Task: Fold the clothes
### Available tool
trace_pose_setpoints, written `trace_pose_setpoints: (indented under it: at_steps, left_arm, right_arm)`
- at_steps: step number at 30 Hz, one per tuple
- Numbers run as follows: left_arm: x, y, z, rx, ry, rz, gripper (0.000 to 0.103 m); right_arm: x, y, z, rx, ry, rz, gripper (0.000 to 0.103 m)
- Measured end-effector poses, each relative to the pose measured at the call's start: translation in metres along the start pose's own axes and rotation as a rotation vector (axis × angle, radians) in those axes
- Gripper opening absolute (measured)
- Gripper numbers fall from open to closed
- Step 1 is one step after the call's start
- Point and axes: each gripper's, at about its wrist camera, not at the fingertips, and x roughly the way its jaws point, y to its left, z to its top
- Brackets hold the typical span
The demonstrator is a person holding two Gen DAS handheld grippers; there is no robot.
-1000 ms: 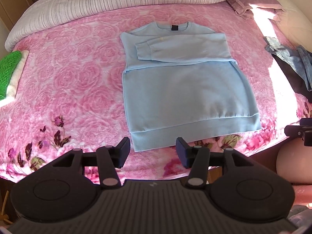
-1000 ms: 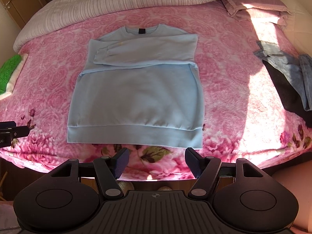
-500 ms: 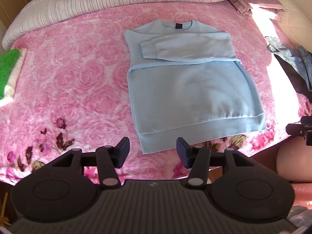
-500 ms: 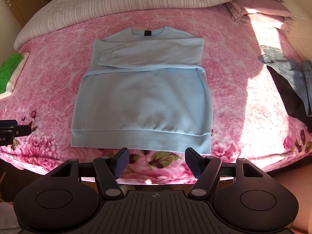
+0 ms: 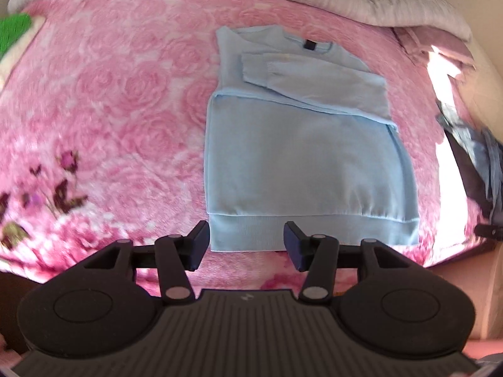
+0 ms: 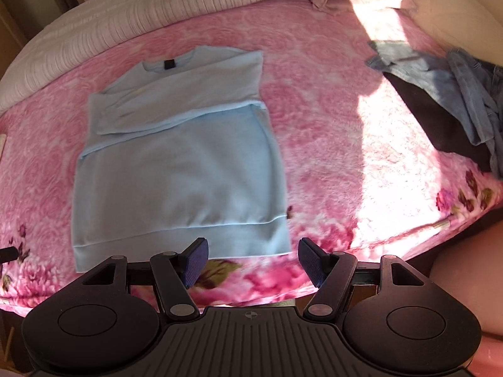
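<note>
Light-blue sweatshirt (image 5: 301, 163) lies flat on the bed, sleeves folded across.

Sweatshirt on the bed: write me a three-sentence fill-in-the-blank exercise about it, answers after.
1. The light blue sweatshirt lies flat on a floral blanket whose main colour is ____.
2. Its sleeves are folded across the ____.
3. The left gripper, jaws closing with nothing pinched between them, hangs over the sweatshirt's ____ edge.

Answers: pink; chest; bottom
</note>
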Motion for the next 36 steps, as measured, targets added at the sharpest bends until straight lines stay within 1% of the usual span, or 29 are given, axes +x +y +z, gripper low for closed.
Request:
trace_pose_setpoints:
  at_steps: [2,5,9,12,17,20,23,26,30,33,36]
  left_arm:
    - [0.01,0.004,-0.002,-0.06,0.011,0.004,0.041]
    - [0.021,0.006,-0.006,-0.134,0.008,0.009,0.041]
    - [0.041,0.006,-0.013,-0.201,-0.004,0.027,0.041]
    - [0.057,0.009,-0.018,-0.256,0.005,0.037,0.041]
    - [0.085,0.025,-0.022,-0.332,0.019,0.008,0.041]
    - [0.102,0.042,-0.019,-0.344,0.002,-0.041,0.041]
    - [0.121,0.06,-0.017,-0.346,-0.018,-0.099,0.041]
    - [0.138,0.079,-0.017,-0.33,-0.038,-0.166,0.041]
    - [0.158,0.101,-0.019,-0.306,-0.059,-0.269,0.041]
    - [0.169,0.113,-0.022,-0.288,-0.081,-0.373,0.041]
    - [0.179,0.12,-0.022,-0.275,-0.107,-0.475,0.042]
  right_arm:
    - [0.012,-0.014,0.007,-0.009,0.03,0.007,0.067]
    - [0.031,-0.035,0.015,-0.035,0.072,0.026,0.067]
    - [0.061,-0.064,0.025,-0.063,0.12,0.067,0.067]
    - [0.08,-0.082,0.032,-0.054,0.155,0.103,0.067]
    - [0.109,-0.096,0.034,-0.006,0.201,0.188,0.067]
    - [0.128,-0.103,0.032,0.067,0.198,0.235,0.067]
    - [0.147,-0.115,0.028,0.184,0.167,0.289,0.067]
    - [0.166,-0.131,0.019,0.301,0.13,0.37,0.067]
    - [0.19,-0.147,0.004,0.421,0.113,0.481,0.067]
    - [0.202,-0.153,-0.007,0.457,0.09,0.552,0.067]
    - [0.212,-0.156,-0.014,0.455,0.034,0.621,0.067]
